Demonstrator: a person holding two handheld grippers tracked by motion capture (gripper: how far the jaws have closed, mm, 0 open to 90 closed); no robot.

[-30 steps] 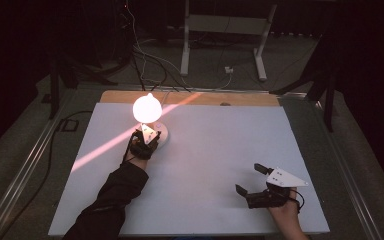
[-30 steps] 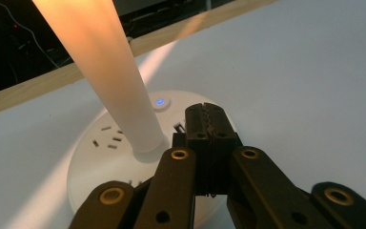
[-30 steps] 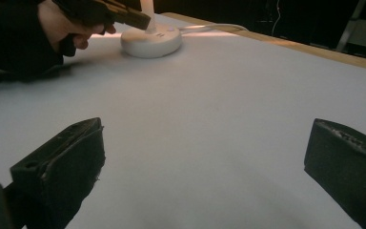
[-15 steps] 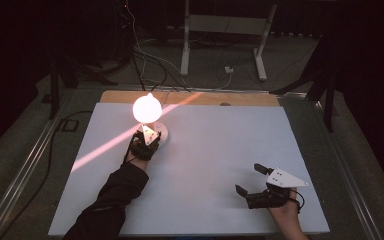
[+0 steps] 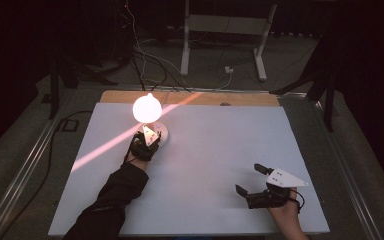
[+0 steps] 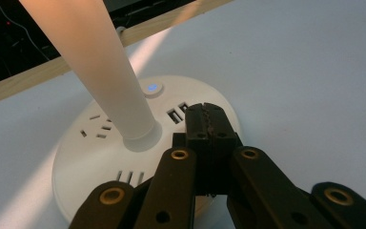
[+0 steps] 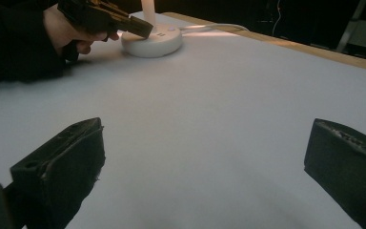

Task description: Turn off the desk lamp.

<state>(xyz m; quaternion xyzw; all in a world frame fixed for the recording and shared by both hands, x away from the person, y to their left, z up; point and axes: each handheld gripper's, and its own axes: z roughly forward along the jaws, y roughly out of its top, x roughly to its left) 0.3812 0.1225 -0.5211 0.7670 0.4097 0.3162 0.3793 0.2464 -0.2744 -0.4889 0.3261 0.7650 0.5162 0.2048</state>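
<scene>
Lamp work sits entirely with the left claw (image 6: 208, 125): its two black jaws are pressed together with nothing between them, and the joined tip rests over the round white plastic lamp base (image 6: 102, 164), just right of the foot of the pale conical lamp stem (image 6: 105, 71). In the left gripper view, the small round power button with a blue light (image 6: 153, 88) lies ahead of the tip and a little to its left, past the two USB slots (image 6: 177, 113) that sit between tip and button. The tip looks to be touching or hovering just above the base top; which of the two is hard to tell.

From the high view the glowing white lamp globe (image 5: 146, 108) stands toward the far left of the white desk (image 5: 220, 150), with the left claw (image 5: 148, 141) coming at the base from the near side, the dark sleeve trailing back toward the bottom edge. The stem rises upright from the base centre, so the button is reached by going forward past its right flank, not across it.

The right claw (image 5: 250, 181) is well apart, low on the near right of the desk, jaws spread wide and holding nothing; its own view looks across bare desk to the lamp base (image 7: 151, 42) far off at the upper left. The left hand is plainly the nearer one, and a short push forward and slightly left would likely bring the closed tip onto the button.
</scene>
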